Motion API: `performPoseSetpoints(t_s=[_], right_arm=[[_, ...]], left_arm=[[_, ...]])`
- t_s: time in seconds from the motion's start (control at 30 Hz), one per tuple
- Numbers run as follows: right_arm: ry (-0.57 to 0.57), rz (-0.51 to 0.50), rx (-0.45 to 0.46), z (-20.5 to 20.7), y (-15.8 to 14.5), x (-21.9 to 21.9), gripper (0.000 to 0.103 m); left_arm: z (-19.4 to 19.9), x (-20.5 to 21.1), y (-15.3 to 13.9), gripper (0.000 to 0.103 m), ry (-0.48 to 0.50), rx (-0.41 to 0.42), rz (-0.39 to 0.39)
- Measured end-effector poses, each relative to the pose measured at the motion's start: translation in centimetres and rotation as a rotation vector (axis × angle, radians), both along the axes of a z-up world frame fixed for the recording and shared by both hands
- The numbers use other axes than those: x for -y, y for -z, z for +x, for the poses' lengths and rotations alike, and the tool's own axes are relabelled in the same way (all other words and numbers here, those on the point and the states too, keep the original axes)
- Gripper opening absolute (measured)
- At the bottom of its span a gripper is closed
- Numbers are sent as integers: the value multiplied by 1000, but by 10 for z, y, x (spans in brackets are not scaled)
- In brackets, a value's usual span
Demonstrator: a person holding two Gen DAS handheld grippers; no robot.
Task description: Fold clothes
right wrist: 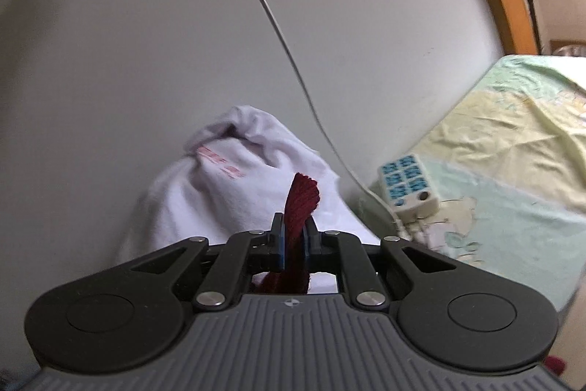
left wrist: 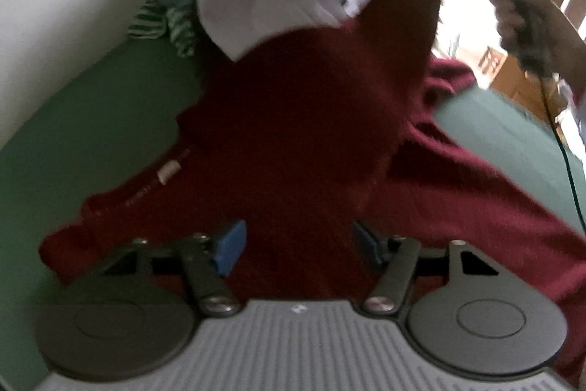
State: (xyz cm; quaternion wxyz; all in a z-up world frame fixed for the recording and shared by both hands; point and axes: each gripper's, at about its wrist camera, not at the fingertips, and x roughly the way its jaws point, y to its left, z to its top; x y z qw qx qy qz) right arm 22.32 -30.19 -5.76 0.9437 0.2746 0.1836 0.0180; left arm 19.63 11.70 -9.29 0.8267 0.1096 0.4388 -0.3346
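2 hand-held grippers: right hand-held gripper [right wrist: 293, 237] clamps the maroon garment [left wrist: 293, 141]; left hand-held gripper [left wrist: 298, 240] gapes wide, should pinch an edge squarely.

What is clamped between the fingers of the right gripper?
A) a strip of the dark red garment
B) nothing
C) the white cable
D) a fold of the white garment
A: in the right wrist view, the right gripper is shut on ribbed fabric of the dark red garment.

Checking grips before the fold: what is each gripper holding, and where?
Right gripper: shut on the red garment's ribbed edge. Left gripper: open, holding nothing.
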Motion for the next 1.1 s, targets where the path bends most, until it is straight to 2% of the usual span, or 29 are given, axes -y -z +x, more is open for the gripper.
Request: performPoseSetpoints(t_s=[0.1,0.3,0.43,0.53,0.73,0.83,1.1], right_arm=[[-46,84,44,-4,-5,3,10],[-114,143,90,-20,-22,-5,10],[-127,157,97,-26,-25,-11,10],[-179,187,90,-29,-27,-16,10],[-348,283,100,-39,-34,-42,10],[-461,376,113,-47,-42,-58,10],[-742,490,149,-78,-69,-118,10]], left_arm=[[21,-1,4,64,-25,-13,7],[50,-8,20,45,-100,-55,0],[55,-12,30,48,-140,-50,-26],[52,-13,31,48,-142,-33,-28],[41,-16,25,44,-117,-7,-1],[34,-20,24,42,-100,-1,25],[26,-31,27,42,-141,13,22]])
